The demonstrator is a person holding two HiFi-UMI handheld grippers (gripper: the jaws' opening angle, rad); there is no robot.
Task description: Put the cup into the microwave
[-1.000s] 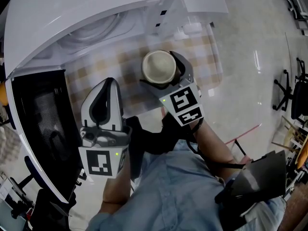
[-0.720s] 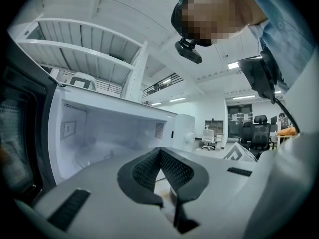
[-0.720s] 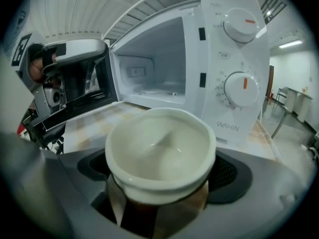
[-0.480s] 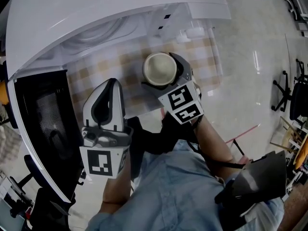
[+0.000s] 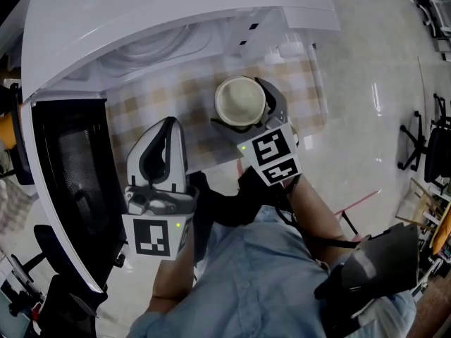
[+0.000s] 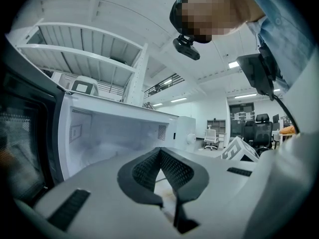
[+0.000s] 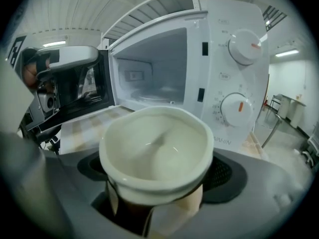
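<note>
A cream cup point(image 5: 240, 98) is held upright over the checked tablecloth point(image 5: 141, 104), just in front of the white microwave point(image 5: 176, 13). My right gripper point(image 5: 248, 113) is shut on it, and in the right gripper view the cup point(image 7: 157, 146) fills the space between the jaws of that gripper point(image 7: 154, 183). The microwave's cavity point(image 7: 149, 78) stands open ahead and to the left of the cup. Its black door point(image 5: 70, 182) is swung out at the left. My left gripper point(image 5: 168, 122) hangs beside the door, shut and empty, with the pads meeting at the tip point(image 6: 160, 153).
Two control dials point(image 7: 243, 46) sit on the microwave's right panel, right of the cavity. The table's front edge point(image 5: 225, 157) runs just below both grippers. Office chairs point(image 5: 423, 132) stand on the shiny floor at the far right. The person's torso fills the lower middle.
Almost nothing has changed. The cup stays gripped and has crept slightly right along with the whole view. The left gripper keeps its place by the door.
</note>
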